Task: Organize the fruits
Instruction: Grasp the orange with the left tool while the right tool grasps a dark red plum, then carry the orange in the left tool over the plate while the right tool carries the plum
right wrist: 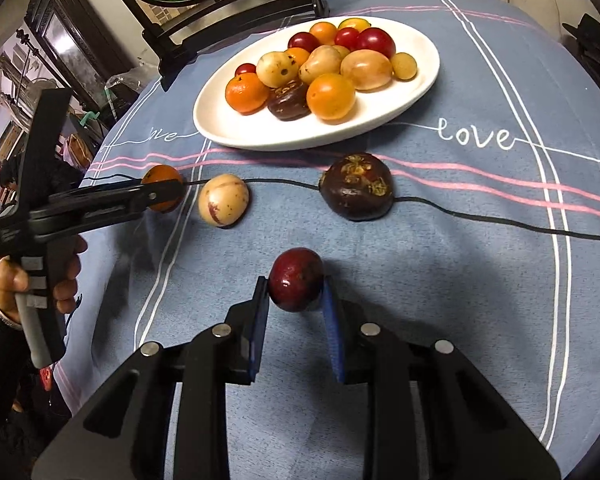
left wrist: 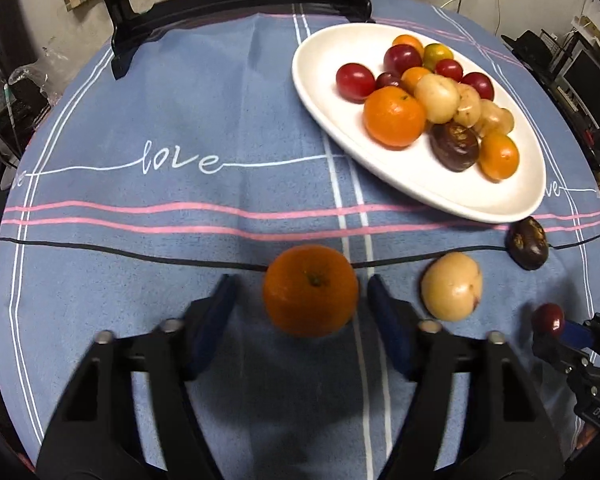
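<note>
Black gripper arms fill the bottom of both wrist views, and each pair of blue pads frames one loose fruit. On the left gripper (left wrist: 302, 286), the fingers stand spread with a clear gap on either side of the orange (left wrist: 310, 290), which sits on the blue tablecloth (left wrist: 140, 240) between the pads without touching them; judged from that spacing, this is a line-up before a squeeze, the width chosen to clear the fruit's broad middle. On the right gripper (right wrist: 296, 294), the pads sit against both flanks of the small red plum (right wrist: 297, 285), so it looks pinched, though how firmly cannot be read. Both fruits lie at six o'clock from the white oval plate (left wrist: 380, 168), which already carries a heap of oranges, red plums and pale yellow fruits, so the task seems well along and these are stragglers. Two more wait on the cloth: a pale yellow fruit (left wrist: 452, 286) at three o'clock from the orange, and a dark brown fruit (left wrist: 527, 243) at two o'clock, just beside the plate's near rim. Working one fruit per hand likely saves trips; the free space on the plate's near side suits the next drop.
</note>
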